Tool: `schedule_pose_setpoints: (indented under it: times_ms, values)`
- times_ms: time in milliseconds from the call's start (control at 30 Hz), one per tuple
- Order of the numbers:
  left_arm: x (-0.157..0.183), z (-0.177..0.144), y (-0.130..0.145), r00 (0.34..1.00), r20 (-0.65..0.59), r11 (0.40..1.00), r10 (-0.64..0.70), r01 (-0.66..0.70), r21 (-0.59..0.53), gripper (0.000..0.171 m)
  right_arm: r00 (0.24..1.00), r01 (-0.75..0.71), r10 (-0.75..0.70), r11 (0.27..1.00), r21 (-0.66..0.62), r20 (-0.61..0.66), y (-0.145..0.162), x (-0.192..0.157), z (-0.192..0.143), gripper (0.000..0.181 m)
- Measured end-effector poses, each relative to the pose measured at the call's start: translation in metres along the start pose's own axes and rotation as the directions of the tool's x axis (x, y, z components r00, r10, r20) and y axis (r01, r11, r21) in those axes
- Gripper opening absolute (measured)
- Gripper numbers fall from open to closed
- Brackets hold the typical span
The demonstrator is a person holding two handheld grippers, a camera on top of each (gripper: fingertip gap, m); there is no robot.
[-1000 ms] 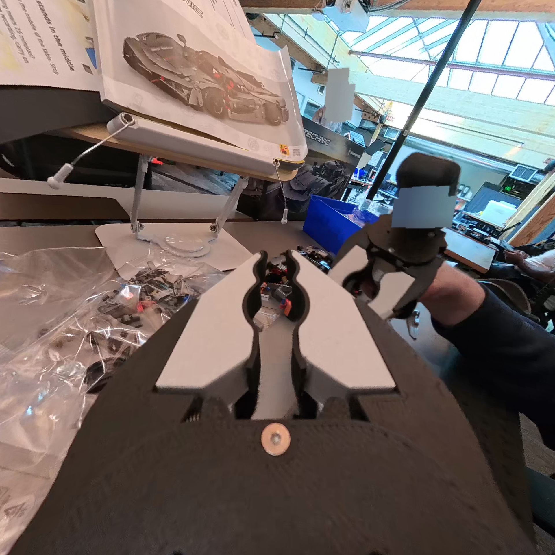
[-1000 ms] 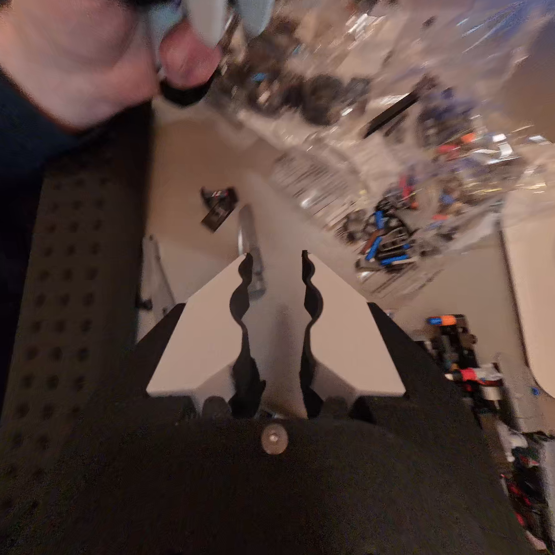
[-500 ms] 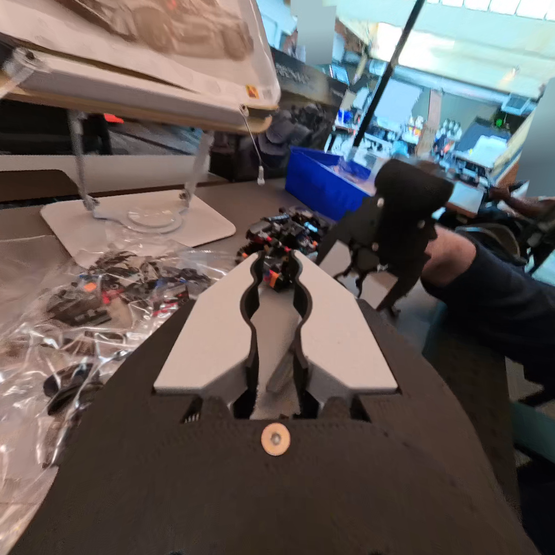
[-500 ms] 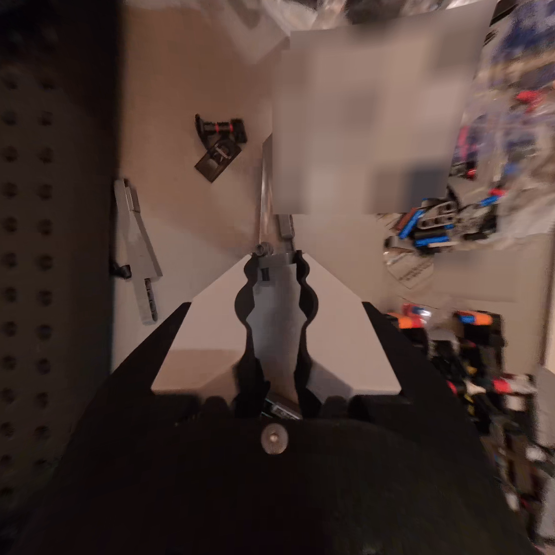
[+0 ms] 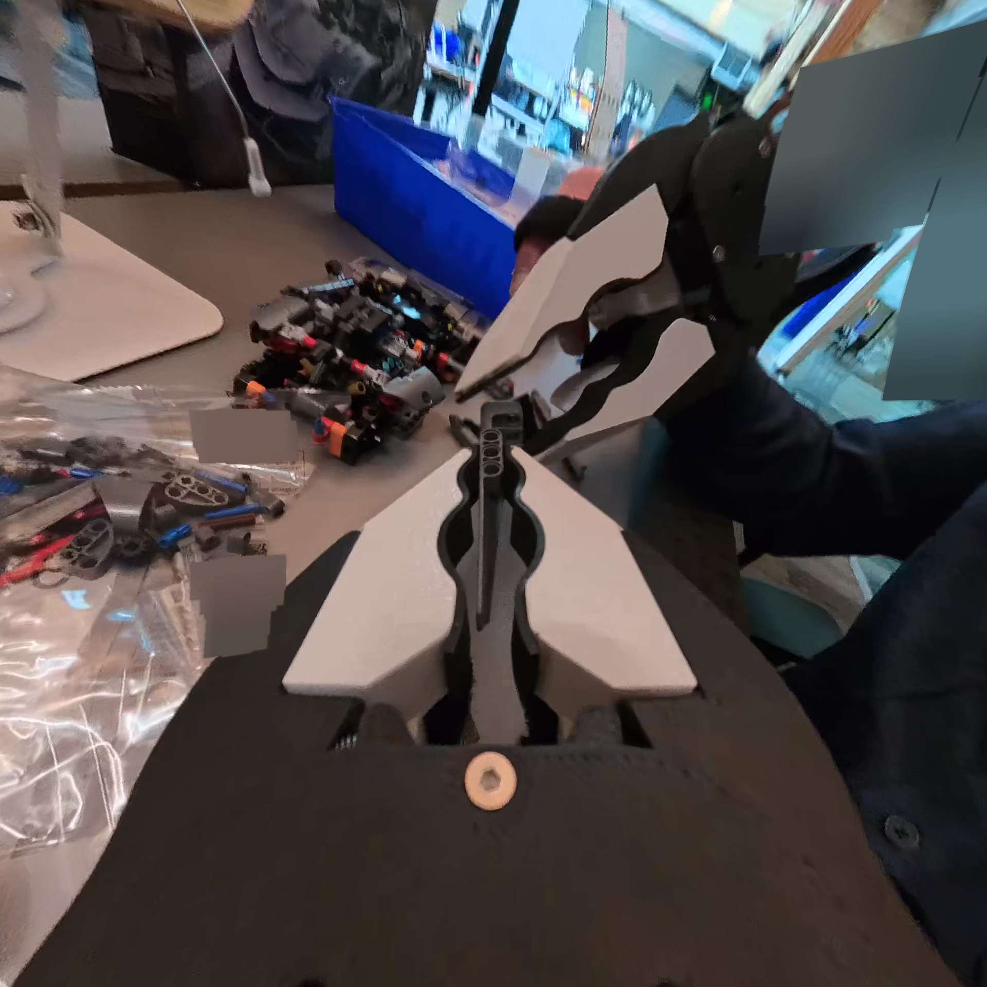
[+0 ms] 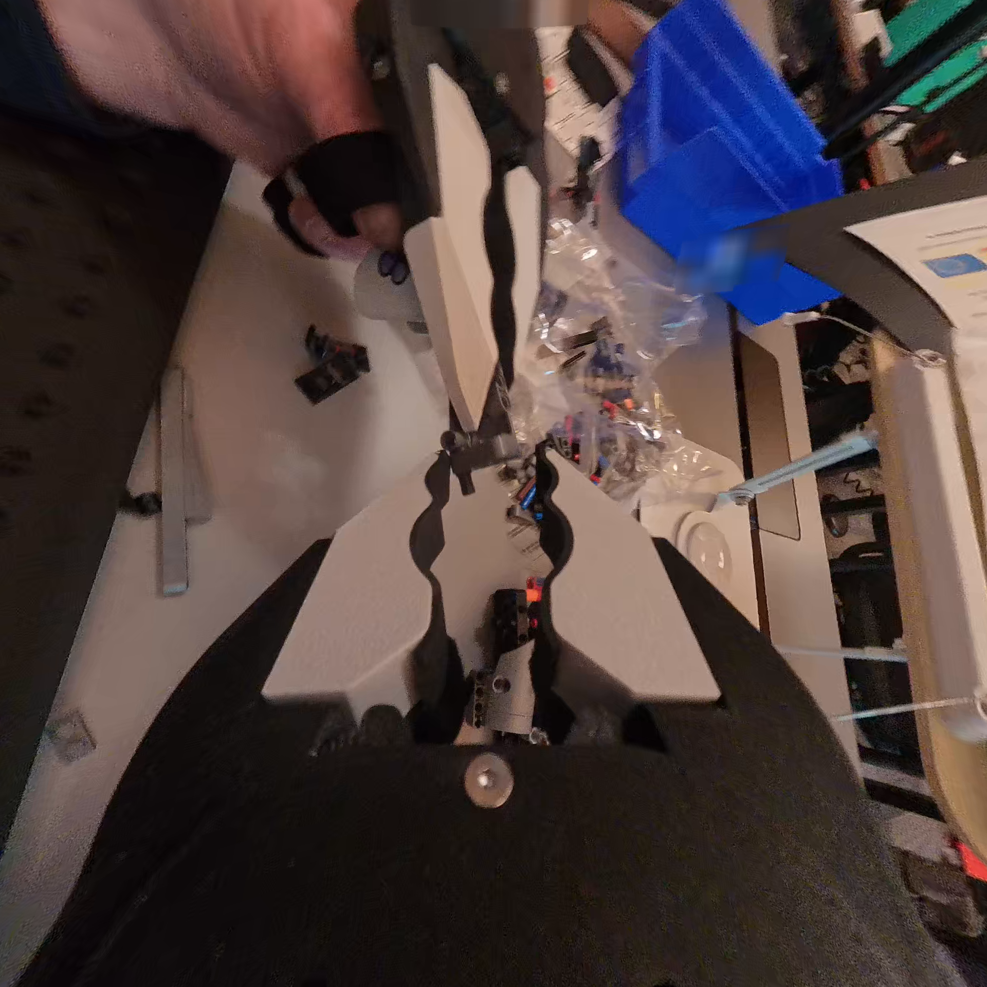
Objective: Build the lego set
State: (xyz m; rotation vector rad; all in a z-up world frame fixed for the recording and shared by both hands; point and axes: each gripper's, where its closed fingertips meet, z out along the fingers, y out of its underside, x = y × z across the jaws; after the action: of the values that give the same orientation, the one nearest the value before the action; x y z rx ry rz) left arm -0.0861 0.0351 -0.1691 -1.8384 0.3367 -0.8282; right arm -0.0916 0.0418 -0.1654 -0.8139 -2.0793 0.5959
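grey holed beam (image 5: 490, 480) pinched in left claw (image 5: 490, 454) — right claw (image 6: 488, 459) gapes, empty.

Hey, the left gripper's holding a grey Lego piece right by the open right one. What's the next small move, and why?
Probably ease the right gripper forward and close it on the free end of the grey Lego piece. The left gripper is shut on that piece, whose end sits just at the right gripper's open fingertips, not yet properly between them.
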Motion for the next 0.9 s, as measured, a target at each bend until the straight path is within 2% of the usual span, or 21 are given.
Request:
schedule_pose_setpoints:
  times_ms: [67,133,200,333,367,433,500,567,633,700,767,800,900]
  values:
    - [0.0,-0.009,-0.015,0.999,-0.024,0.994,-0.032,0.034,0.103,0.004,0.987,-0.16,0.158,0.981,0.107,0.024,-0.008,0.011,-0.008,0.027]
    - [0.006,-0.017,-0.031,0.997,-0.07,0.977,-0.039,0.052,0.205,0.004,0.929,-0.364,0.338,0.905,0.22,0.148,-0.018,0.016,-0.016,0.022]
    - [0.011,-0.022,-0.04,0.996,-0.091,0.965,-0.021,0.044,0.26,0.004,0.856,-0.504,0.431,0.817,0.279,0.283,-0.026,0.016,-0.023,0.023]
    - [0.019,-0.025,-0.052,0.992,-0.123,0.94,0.011,0.032,0.341,0.004,0.728,-0.677,0.495,0.628,0.383,0.475,-0.05,0.02,-0.034,0.012]
    - [0.021,-0.029,-0.058,0.991,-0.131,0.925,0.017,0.035,0.378,0.004,0.697,-0.712,0.504,0.569,0.412,0.51,-0.056,0.025,-0.038,0.006]
    - [0.023,-0.028,-0.06,0.989,-0.151,0.916,0.007,0.054,0.397,0.004,0.635,-0.772,0.514,0.451,0.449,0.577,-0.064,0.032,-0.043,0.006]
    - [0.023,-0.025,-0.063,0.992,-0.123,0.904,0.011,0.042,0.425,0.004,0.61,-0.792,0.505,0.382,0.476,0.61,-0.069,0.035,-0.045,0.0]
    - [0.024,-0.027,-0.068,0.99,-0.141,0.879,-0.008,0.074,0.471,0.004,0.623,-0.781,0.518,0.371,0.502,0.585,-0.068,0.04,-0.047,0.002]
    - [0.025,-0.033,-0.076,0.986,-0.168,0.836,-0.022,0.11,0.537,0.004,0.631,-0.77,0.537,0.345,0.537,0.56,-0.065,0.048,-0.051,0.012]
    - [0.025,-0.033,-0.079,0.984,-0.177,0.817,-0.033,0.129,0.561,0.004,0.624,-0.774,0.523,0.309,0.553,0.581,-0.069,0.049,-0.055,0.014]
    - [0.029,-0.033,-0.082,0.98,-0.197,0.804,-0.026,0.138,0.579,0.004,0.62,-0.776,0.529,0.307,0.551,0.579,-0.07,0.048,-0.05,0.017]
    - [0.027,-0.032,-0.081,0.984,-0.177,0.801,-0.033,0.132,0.584,0.004,0.627,-0.77,0.518,0.3,0.563,0.582,-0.072,0.047,-0.053,0.006]
    - [0.03,-0.031,-0.083,0.977,-0.21,0.787,-0.037,0.158,0.597,0.004,0.641,-0.759,0.511,0.311,0.572,0.573,-0.075,0.046,-0.056,0.001]
